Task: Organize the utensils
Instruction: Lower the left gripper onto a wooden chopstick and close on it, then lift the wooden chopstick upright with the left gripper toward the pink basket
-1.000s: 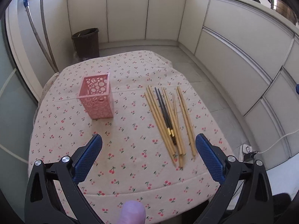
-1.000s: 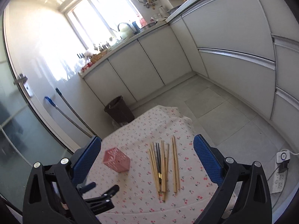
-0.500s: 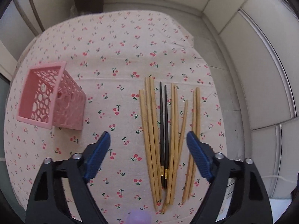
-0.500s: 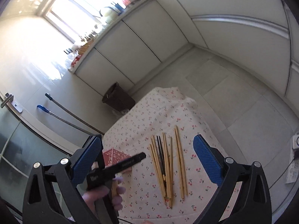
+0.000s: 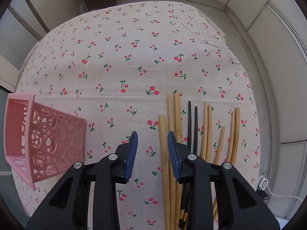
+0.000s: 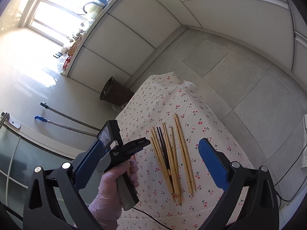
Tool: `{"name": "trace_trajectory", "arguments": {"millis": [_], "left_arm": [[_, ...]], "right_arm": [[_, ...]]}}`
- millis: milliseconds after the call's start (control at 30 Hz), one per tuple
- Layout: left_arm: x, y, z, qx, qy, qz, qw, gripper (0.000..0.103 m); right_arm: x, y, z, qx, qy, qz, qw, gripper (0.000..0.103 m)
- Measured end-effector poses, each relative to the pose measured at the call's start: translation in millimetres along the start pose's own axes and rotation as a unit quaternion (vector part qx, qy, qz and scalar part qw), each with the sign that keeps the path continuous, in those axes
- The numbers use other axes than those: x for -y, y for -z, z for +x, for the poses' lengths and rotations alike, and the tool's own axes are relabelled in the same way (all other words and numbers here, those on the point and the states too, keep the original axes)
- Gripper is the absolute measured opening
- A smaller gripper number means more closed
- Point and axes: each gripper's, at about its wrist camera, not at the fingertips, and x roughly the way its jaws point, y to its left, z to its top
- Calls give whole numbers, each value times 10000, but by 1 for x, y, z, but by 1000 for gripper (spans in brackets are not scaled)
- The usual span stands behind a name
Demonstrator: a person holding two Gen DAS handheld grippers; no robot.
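The left gripper (image 5: 151, 140) hangs low with jaws narrowed but empty. Left of it sits the pink holder (image 5: 44, 141); just right lie the chopsticks (image 5: 178, 134), none yet moved. The right gripper (image 6: 145, 159) waits above, spread.

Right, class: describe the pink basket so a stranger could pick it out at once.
Start at the cherry-print tablecloth. Left of the row of chopsticks, near the cloth's left edge, stands the pink basket. It is the only container there: square, plastic, its walls pierced with round holes.
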Motion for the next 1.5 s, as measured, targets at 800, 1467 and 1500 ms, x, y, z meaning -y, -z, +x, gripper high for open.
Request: {"name": "trace_trajectory", "arguments": {"millis": [800,1467,1500], "left_arm": [[-13,71,-48,1106,33,857,9902,6],[-112,135,-106,1367,201,406,9896,7],[-114,135,-105,1363,225,379,9897,7]], "right_arm": [[-9,11,32,-100,883,-347,9954,96],[-14,9,141,-617,2568,-1880,9460,95],[-10,8,147,-650,2600,-1882,9449,92]]}}
